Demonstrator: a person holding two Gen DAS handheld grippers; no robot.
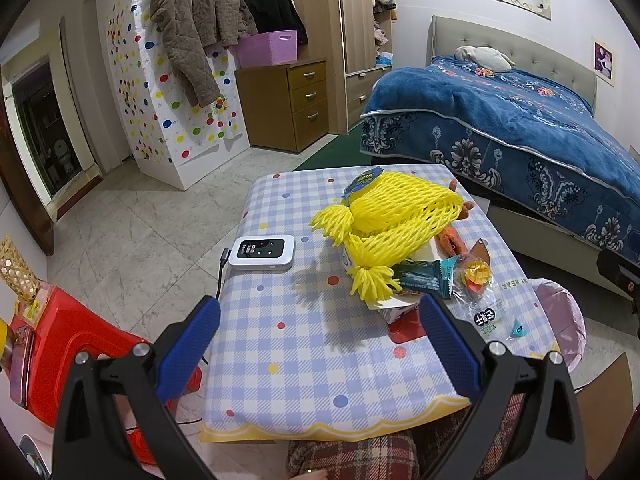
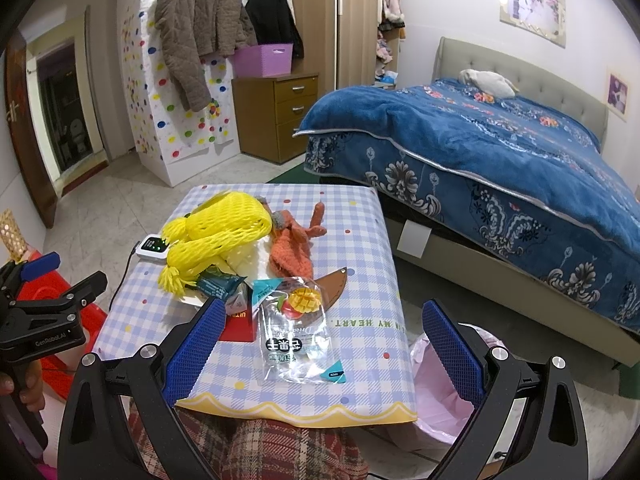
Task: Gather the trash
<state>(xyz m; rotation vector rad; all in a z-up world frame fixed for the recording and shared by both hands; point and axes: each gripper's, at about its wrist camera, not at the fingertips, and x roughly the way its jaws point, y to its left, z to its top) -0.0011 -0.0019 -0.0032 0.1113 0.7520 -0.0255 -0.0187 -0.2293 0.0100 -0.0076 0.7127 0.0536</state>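
Trash lies on a small checked table [image 1: 304, 360] [image 2: 360, 240]: yellow foam fruit nets [image 1: 396, 216] [image 2: 220, 232], a dark teal wrapper [image 1: 420, 278] [image 2: 218, 284], a clear plastic snack bag [image 1: 480, 304] [image 2: 298, 336], a red packet [image 2: 240, 326] and a brown leather scrap [image 2: 334, 284]. A bin with a pink liner [image 1: 560, 320] [image 2: 440, 392] stands at the table's right. My left gripper [image 1: 320, 344] is open and empty over the near table edge. My right gripper [image 2: 320, 344] is open and empty, with the clear bag between its fingers.
A white device with a cable [image 1: 264, 252] [image 2: 152, 246] and an orange knitted toy [image 2: 292, 248] also lie on the table. A red stool [image 1: 72, 352] is at the left, a bed with a blue blanket [image 2: 500, 152] at the right.
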